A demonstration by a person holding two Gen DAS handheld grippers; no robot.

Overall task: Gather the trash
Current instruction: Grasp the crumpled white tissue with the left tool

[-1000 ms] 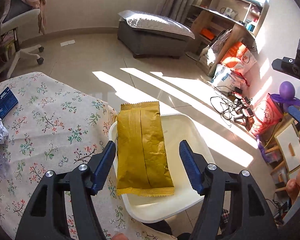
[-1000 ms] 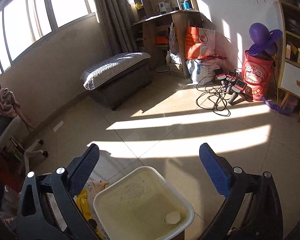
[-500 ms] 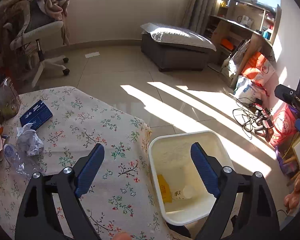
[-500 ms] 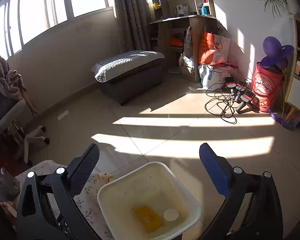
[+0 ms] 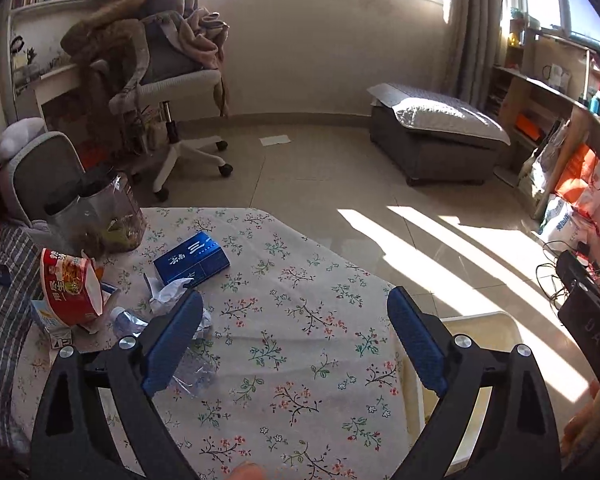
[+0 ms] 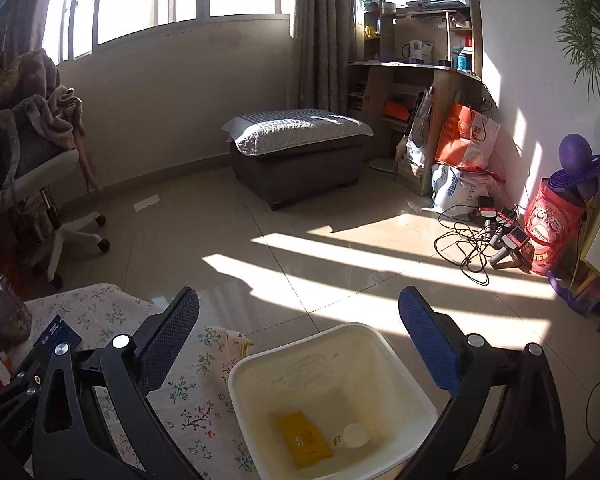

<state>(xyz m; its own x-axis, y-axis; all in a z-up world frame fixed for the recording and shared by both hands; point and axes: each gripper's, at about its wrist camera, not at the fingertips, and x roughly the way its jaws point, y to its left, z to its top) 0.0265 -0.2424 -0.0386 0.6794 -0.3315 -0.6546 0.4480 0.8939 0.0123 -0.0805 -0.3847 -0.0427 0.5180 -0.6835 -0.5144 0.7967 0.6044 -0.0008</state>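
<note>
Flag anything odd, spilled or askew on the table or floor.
Nothing spilled. Loose trash clusters at the table's left: crumpled tissue, crushed clear plastic bottle, torn red packet. A stray paper scrap lies on the floor. The yellow packet is already in the bin.

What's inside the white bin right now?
In the white bin lie a yellow wrapper and a small white cup on its side. The near wall hides the bottom's front edge.

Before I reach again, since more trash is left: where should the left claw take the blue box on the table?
Probably across the blue box's two long sides, coming down from above. It lies flat on the tablecloth, tissue against its near corner, so grip toward the far end.
</note>
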